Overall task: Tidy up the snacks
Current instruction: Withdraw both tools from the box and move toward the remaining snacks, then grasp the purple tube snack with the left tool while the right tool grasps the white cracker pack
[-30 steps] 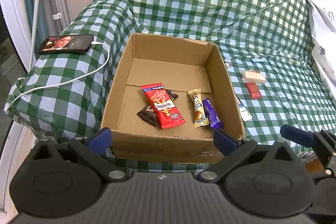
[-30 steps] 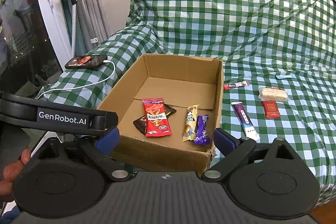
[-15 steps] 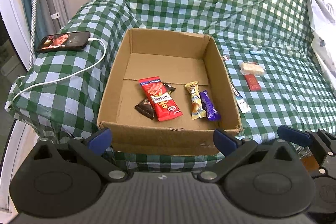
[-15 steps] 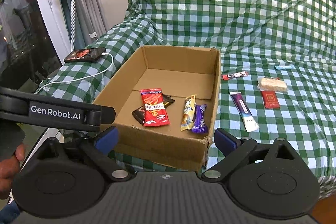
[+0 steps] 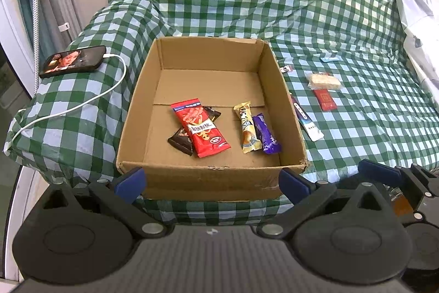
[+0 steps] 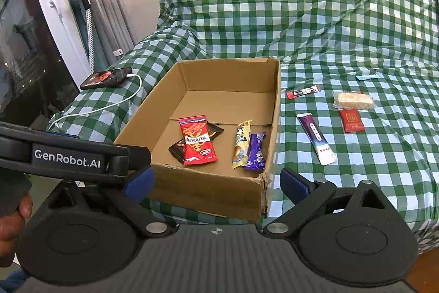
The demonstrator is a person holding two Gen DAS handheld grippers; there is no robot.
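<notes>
Four snacks are already laid in the box (image 5: 208, 177); five are left right of it. Both grippers, left (image 5: 211, 181) and right (image 6: 216, 180), are held spread and empty.

cover (image 5: 343, 18): green and white check
box (image 5: 211, 177): plain brown
big packet (image 5: 200, 128): red, white lettering
wrapper (image 5: 179, 141) beneath it: dark brown
bar (image 5: 247, 131): gold and cream
bar (image 5: 266, 134): purple
sachet (image 6: 351, 120): red
stick (image 6: 317, 138): purple fading to white
cable (image 5: 82, 105): white
</notes>
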